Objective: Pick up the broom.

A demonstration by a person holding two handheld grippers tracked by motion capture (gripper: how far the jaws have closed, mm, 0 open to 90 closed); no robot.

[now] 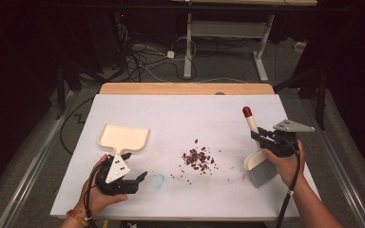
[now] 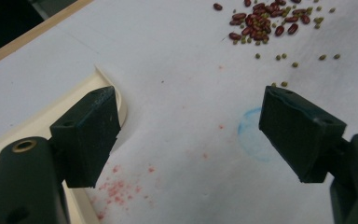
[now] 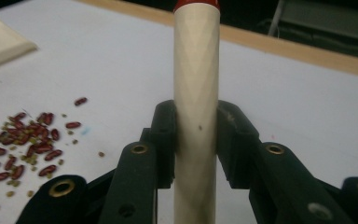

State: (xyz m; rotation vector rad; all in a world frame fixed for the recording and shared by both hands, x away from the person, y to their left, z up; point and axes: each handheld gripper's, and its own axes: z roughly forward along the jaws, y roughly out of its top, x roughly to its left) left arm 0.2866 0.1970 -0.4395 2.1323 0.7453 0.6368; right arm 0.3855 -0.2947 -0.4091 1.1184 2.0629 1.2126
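Left gripper (image 1: 135,170): held low over the table near its near-left corner, jaws spread wide with nothing between them; in the left gripper view one jaw hangs just over the dustpan's edge, the other over a faint blue ring mark (image 2: 254,135) on the sheet.
Right gripper (image 1: 262,136): near the table's right edge, jaws clenched around the brush's handle, which rises straight up between them in the right gripper view.
Brush (image 1: 256,151): cream handle with a red tip pointing toward the far edge, grey bristles toward the near edge, close to the sheet.
Dustpan (image 1: 123,137): cream, lying flat on the left half of the table, handle toward the near edge, just beside the left gripper.
Beans (image 1: 198,158): a loose heap of dark red beans with small green ones mixed in, near the table's middle, between dustpan and brush, apart from both.
Table (image 1: 185,107): covered by a white sheet, with a wooden strip along the far edge; pink specks stain the sheet near the dustpan.
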